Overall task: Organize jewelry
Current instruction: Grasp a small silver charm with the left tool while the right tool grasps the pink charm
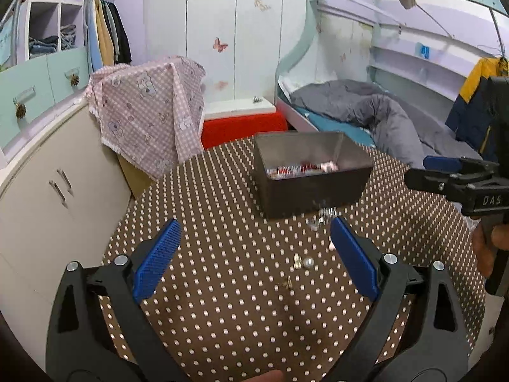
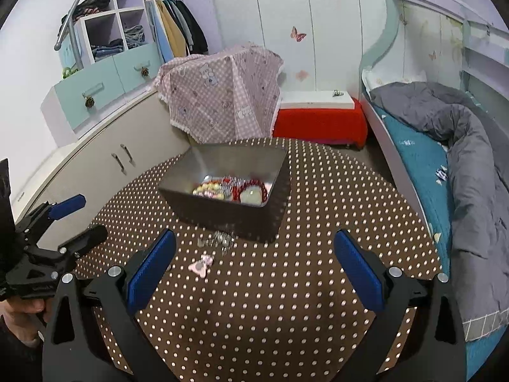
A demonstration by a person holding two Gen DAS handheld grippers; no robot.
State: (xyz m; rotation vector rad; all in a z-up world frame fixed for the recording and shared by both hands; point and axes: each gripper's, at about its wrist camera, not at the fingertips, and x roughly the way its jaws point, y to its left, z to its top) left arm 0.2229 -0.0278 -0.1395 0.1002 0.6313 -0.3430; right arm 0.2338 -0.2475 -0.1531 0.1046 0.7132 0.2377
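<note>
Left wrist view: left gripper [image 1: 254,235] spread wide, empty, above dotted table [image 1: 222,302]; small gold and silver earrings [image 1: 302,261] lie loose in front of dark metal box [image 1: 311,187] | Right wrist view: right gripper [image 2: 254,248] likewise agape, empty; pink bow clip [image 2: 201,265] and silvery cluster [image 2: 219,240] before box, beaded pieces inside it.

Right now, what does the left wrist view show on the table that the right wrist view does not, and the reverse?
Only the left wrist view shows the small gold and pearl pieces and another tiny gold piece lying between the open left gripper fingers.

Only the right wrist view shows the whole pink bow clip, apart from the box, and the bracelets inside clearly.

Both show the dark box, the silver cluster at its near wall, the dotted tablecloth, and the open right gripper.
</note>
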